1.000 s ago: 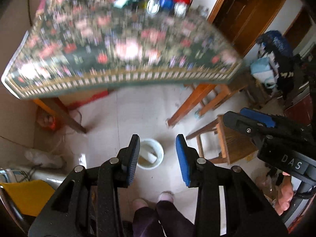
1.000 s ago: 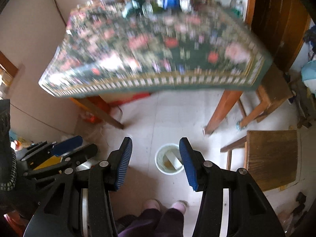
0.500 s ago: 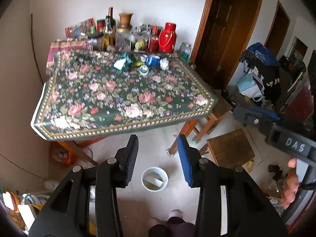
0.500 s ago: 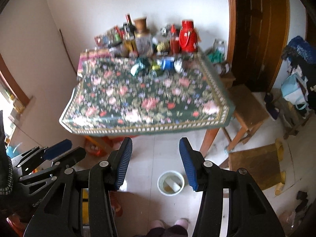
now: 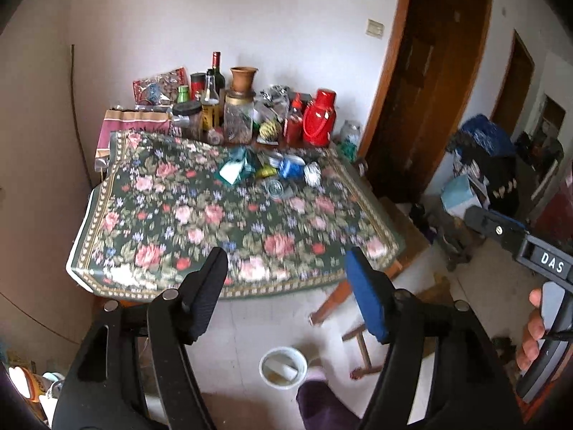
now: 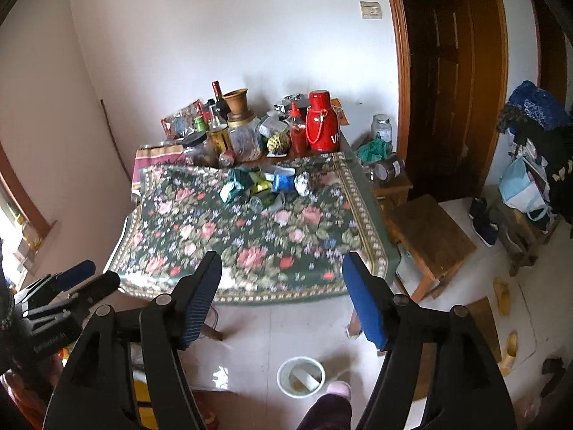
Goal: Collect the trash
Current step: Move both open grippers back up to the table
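On the desk [image 5: 150,215], the flowered cloth smears with motion in the left wrist view, and the crumpled wrappers [image 6: 258,186] at its far end are too small to name one by one. The jars and bottles [image 5: 222,107] at the wall overlap, so the hind ones are mostly hidden. The white bucket [image 6: 301,376] on the floor holds a pale piece, perhaps paper, and the purple trouser leg [image 6: 326,412] is cut off by the bottom edge.
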Demonstrator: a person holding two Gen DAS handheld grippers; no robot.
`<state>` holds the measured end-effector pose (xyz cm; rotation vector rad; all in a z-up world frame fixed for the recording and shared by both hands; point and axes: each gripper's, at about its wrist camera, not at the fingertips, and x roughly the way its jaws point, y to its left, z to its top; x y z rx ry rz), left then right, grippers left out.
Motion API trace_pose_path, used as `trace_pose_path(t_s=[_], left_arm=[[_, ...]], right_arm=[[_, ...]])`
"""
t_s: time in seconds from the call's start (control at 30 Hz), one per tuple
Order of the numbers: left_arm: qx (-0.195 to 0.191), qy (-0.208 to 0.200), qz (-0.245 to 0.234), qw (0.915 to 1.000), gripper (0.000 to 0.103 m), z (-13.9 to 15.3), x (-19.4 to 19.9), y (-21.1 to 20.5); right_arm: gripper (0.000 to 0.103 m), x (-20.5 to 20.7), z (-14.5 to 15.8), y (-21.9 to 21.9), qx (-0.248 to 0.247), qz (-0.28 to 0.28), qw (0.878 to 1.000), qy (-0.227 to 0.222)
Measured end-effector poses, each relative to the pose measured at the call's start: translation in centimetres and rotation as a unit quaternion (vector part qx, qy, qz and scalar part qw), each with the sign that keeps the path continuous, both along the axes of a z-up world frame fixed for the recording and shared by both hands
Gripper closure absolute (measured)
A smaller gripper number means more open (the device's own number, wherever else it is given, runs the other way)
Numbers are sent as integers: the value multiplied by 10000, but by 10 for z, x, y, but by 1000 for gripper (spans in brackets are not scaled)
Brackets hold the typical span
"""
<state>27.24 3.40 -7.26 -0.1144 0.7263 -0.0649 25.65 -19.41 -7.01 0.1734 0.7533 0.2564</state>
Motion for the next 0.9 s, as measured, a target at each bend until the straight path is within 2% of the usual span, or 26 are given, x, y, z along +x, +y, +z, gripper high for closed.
trace_pose_path(t_s=[0.23, 0.33, 0.53, 0.73, 0.9], left_arm=[[-76, 36, 436, 9990, 36, 6, 72, -9], [-169, -1, 618, 9979, 36, 8, 100, -12], [-178, 52, 958, 9952, 36, 5, 145, -15], [-76, 160, 967, 9952, 36, -1, 193, -1], [-63, 341, 721, 9968, 36, -17, 246, 23]], right_arm=[[37, 70, 10, -23, -273, 248, 9993, -109], [37, 98, 18, -37, -294, 394, 9986, -205], [37, 147, 15, -49, -285, 606, 9976, -155], [37, 188, 2, -42, -246, 701, 9972, 51], [37, 226, -16, -28, -232, 553, 9977, 305]])
